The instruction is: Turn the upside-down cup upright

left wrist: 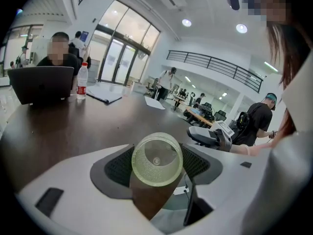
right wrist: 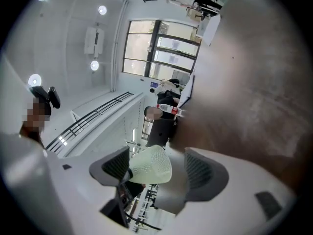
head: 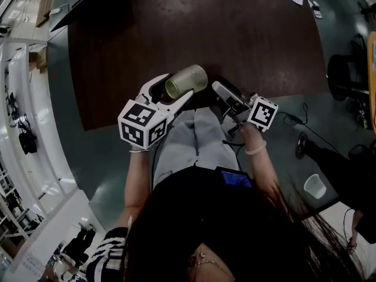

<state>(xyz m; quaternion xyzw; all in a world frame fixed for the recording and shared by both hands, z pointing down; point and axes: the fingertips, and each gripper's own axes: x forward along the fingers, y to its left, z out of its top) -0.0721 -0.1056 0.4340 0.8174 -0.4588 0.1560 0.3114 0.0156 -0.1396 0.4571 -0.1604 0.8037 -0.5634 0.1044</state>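
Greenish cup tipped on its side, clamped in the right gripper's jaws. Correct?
Not quite. The cup is tipped on its side, but the left gripper clamps it, as the left gripper view shows. The right gripper is open, gripping nothing.

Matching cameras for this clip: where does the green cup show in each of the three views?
Head view: cup at centre, on its side in the left tool, at the dark table's near edge.
Left gripper view: cup low centre, end-on between the pads.
Right gripper view: cup low centre, beyond the open right tool.
Shared landmark: the dark table.
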